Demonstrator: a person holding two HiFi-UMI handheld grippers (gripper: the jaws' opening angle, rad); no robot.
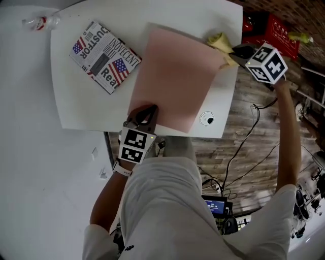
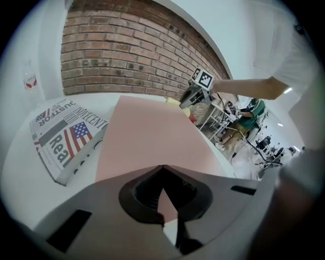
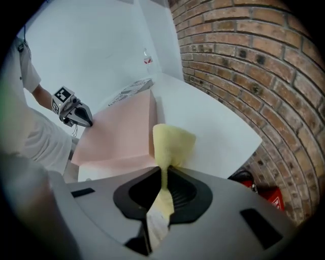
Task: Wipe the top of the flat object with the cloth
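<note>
Overhead; two seemingly opposed across sheet [image 1: 172, 76]

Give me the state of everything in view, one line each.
Sheet: lying flat on the table.
Cloth: bunched, at the sheet's far right corner.
Right tool: shut on cloth.
Left tool: shut, tips at the sheet's near corner.
Box: lying flat, left of the sheet.

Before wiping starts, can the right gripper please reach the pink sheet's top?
Probably yes: the right gripper, shut on the yellow cloth, is at a corner of the pink sheet; nothing intervenes.
</note>
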